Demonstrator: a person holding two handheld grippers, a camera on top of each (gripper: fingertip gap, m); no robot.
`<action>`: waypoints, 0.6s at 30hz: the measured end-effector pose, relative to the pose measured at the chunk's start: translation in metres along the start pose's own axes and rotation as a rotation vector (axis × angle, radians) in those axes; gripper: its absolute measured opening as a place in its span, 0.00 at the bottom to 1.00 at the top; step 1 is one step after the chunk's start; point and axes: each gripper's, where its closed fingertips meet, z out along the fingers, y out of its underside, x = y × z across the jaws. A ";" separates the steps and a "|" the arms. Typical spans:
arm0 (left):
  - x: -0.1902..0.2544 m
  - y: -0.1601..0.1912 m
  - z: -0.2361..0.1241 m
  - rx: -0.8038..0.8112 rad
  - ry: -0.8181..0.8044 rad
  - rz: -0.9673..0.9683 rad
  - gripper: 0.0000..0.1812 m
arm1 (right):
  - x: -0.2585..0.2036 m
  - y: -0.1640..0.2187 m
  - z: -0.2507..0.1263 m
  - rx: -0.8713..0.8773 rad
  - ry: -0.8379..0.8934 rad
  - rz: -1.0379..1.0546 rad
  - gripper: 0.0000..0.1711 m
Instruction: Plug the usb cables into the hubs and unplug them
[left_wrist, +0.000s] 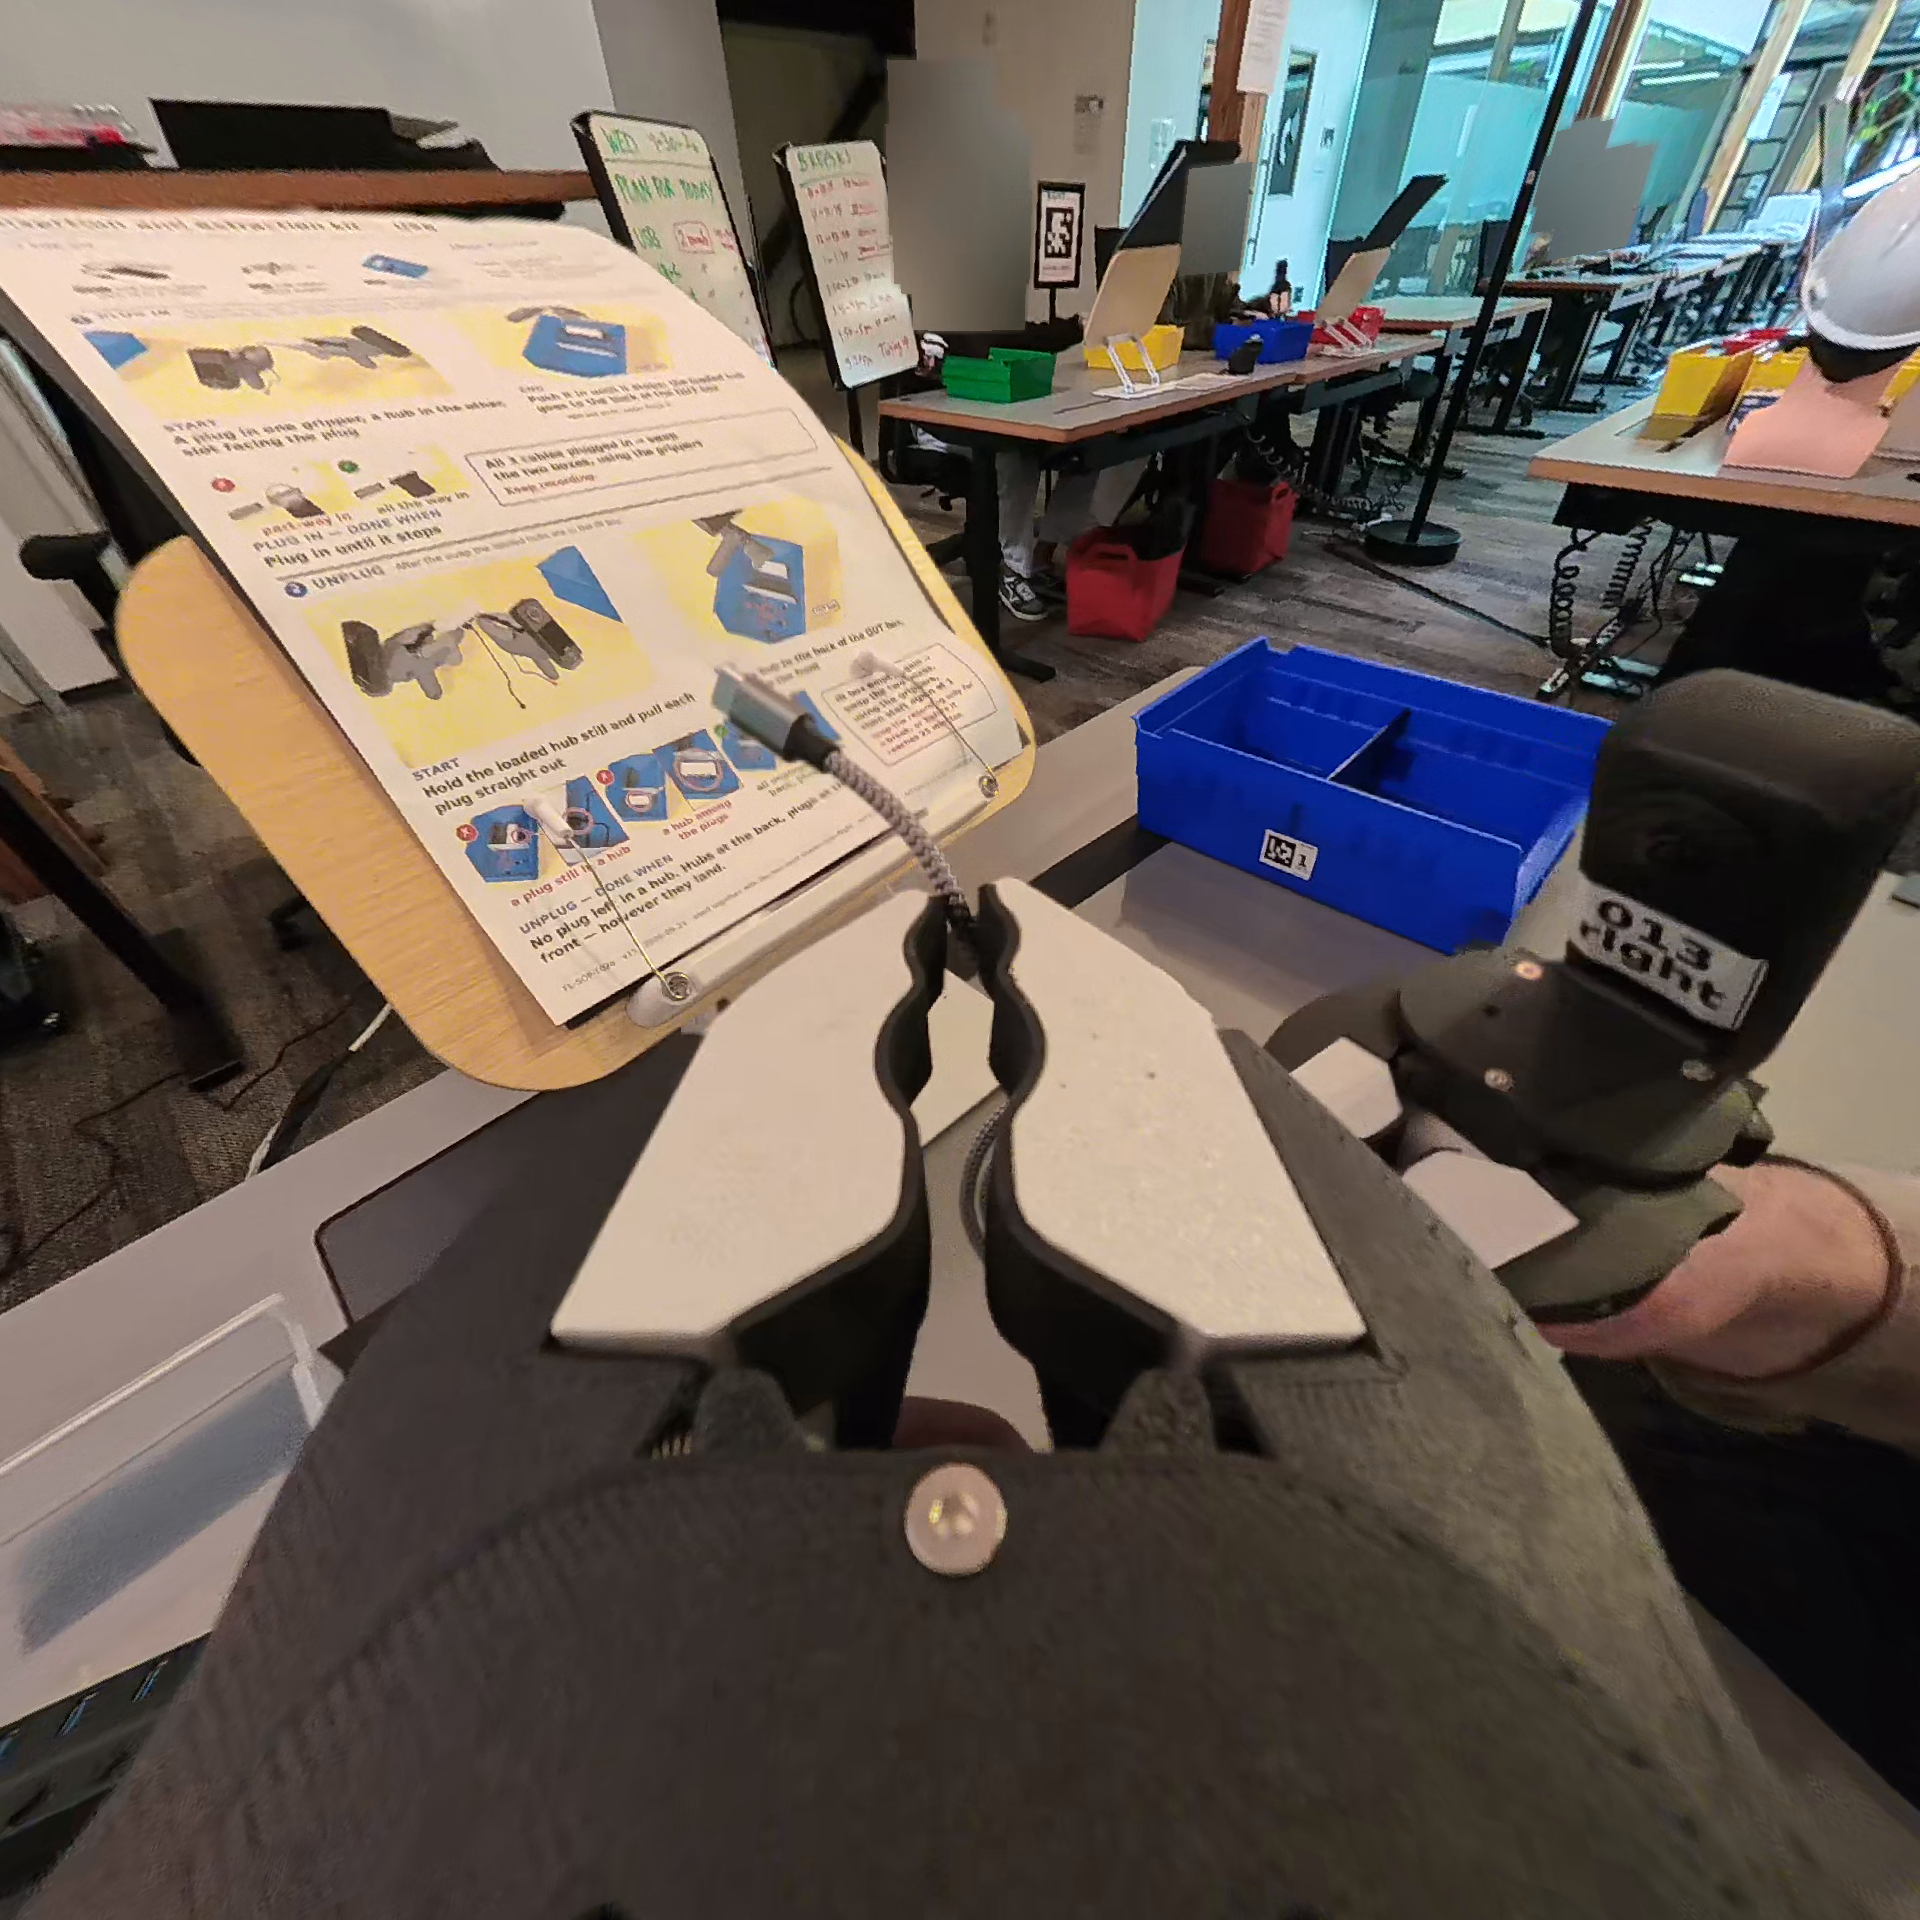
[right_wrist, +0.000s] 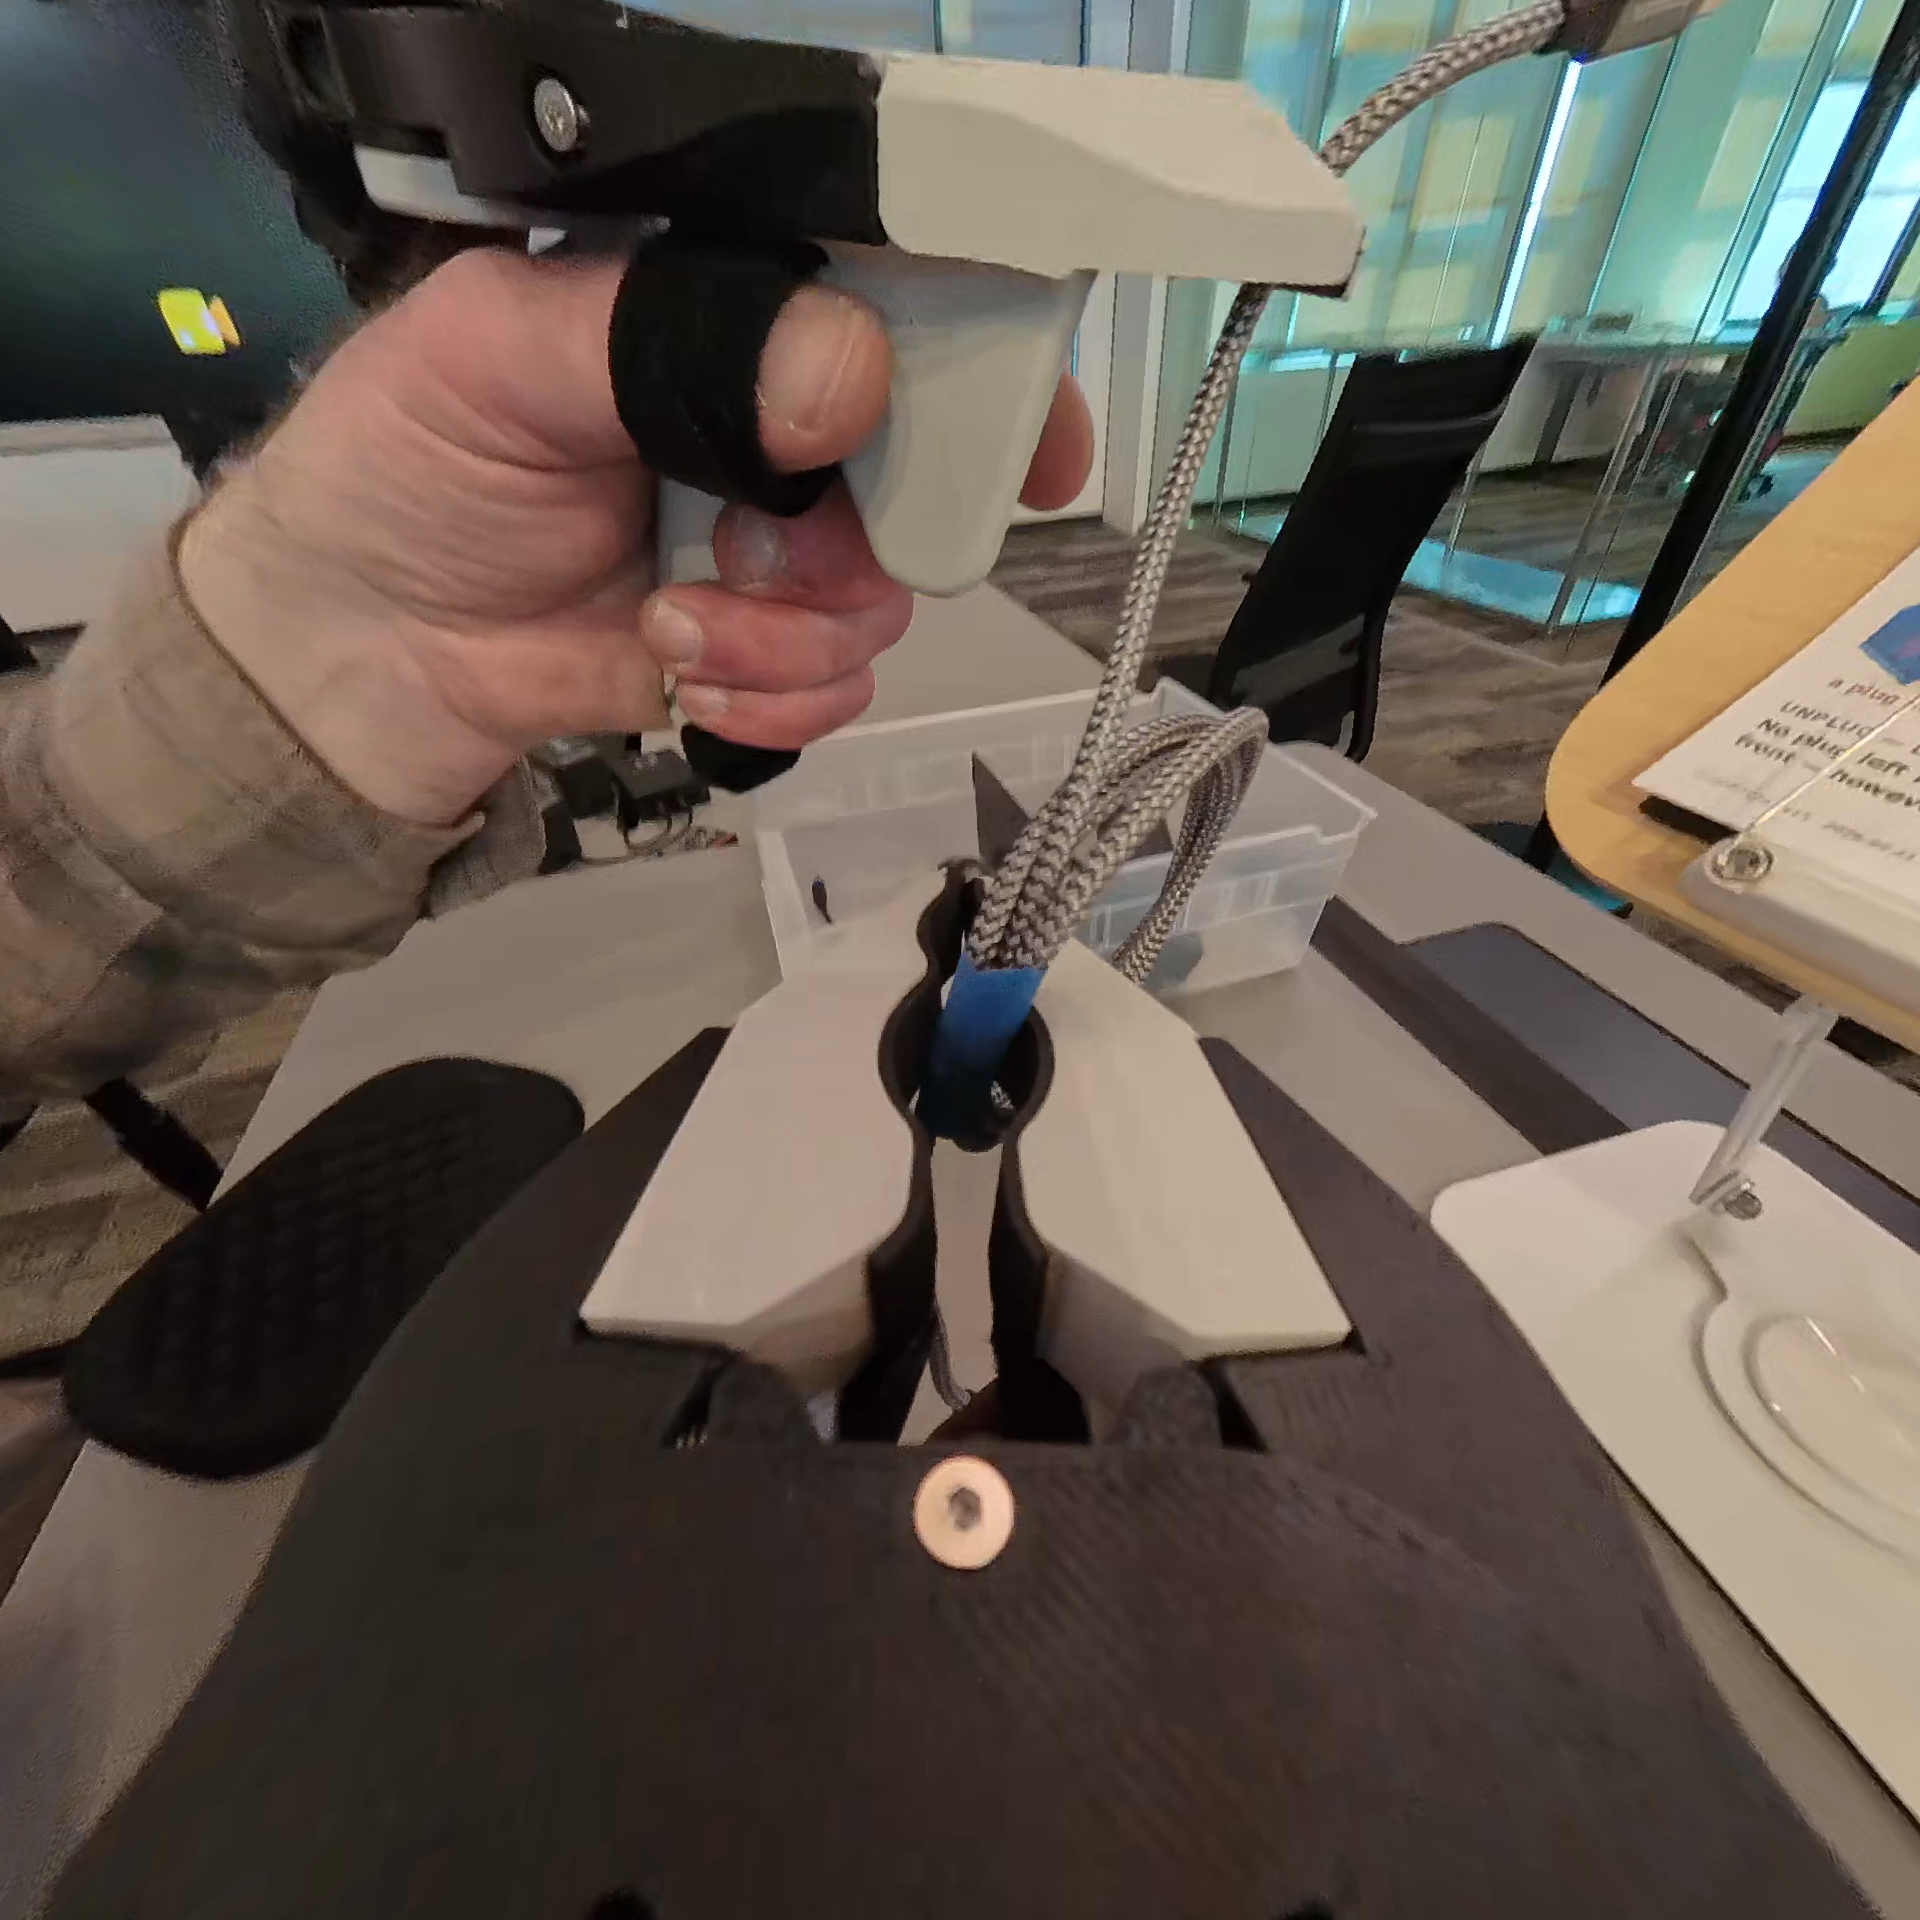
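The left tool (left_wrist: 961, 914) was closed on the braided cable (left_wrist: 914, 847), plug (left_wrist: 748, 707) toward 11 o'clock; the right tool (right_wrist: 982, 935) clamped its blue-taped bundle (right_wrist: 977, 1039). No hub was held; next probably fetching one.

Two black-and-white claws: the left claw (left_wrist: 961, 935) and the right claw (right_wrist: 982, 935). One grey braided USB cable (left_wrist: 914, 831), coiled in perhaps three loops. One blue plastic bin (left_wrist: 1351, 810) at two o'clock, one clear plastic bin (right_wrist: 894, 821) at twelve. One printed instruction sheet (left_wrist: 499, 582).
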 end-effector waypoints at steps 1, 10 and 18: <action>0.001 0.004 0.001 -0.012 0.010 0.007 0.04 | 0.000 0.005 -0.002 -0.031 -0.007 -0.003 0.00; 0.019 0.013 -0.029 -0.053 -0.031 0.490 0.29 | -0.012 0.072 -0.026 -0.410 -0.232 -0.053 0.00; 0.079 0.108 -0.018 -0.415 0.330 0.802 0.26 | -0.042 0.091 -0.050 -0.611 -0.477 -0.174 0.00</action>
